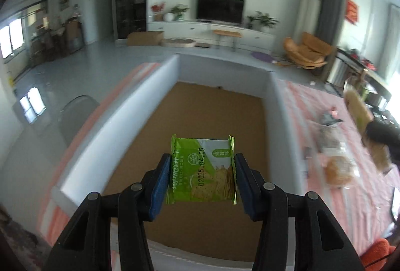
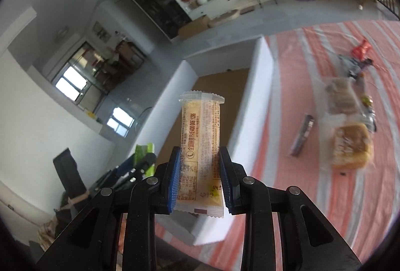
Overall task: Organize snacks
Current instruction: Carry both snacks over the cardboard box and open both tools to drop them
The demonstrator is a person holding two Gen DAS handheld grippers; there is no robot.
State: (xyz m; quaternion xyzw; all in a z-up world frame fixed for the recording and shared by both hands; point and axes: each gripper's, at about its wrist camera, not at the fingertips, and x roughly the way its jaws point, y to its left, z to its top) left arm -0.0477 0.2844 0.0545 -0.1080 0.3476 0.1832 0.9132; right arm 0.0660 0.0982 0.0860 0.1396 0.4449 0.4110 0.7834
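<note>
Left wrist view: left gripper (image 1: 202, 171) is closed on a green cracker packet (image 1: 203, 169), pads pressing its two short sealed ends, so the flat face stays level over the brown floor of the white box (image 1: 140, 105); a hold suited to dropping it in flat. Right gripper (image 2: 200, 178) clamps a clear-wrapped pastry bar (image 2: 201, 143) by its long sides near the lower end; its long axis runs along the fingers, free end pointing toward the box. Loose snacks (image 2: 350, 146) remain on the striped cloth (image 2: 325, 196).

Green cracker packet (image 1: 203, 168) reads "D2025.04.05"; clear snack bar wrapper (image 2: 201, 146) "400 006 1296".
</note>
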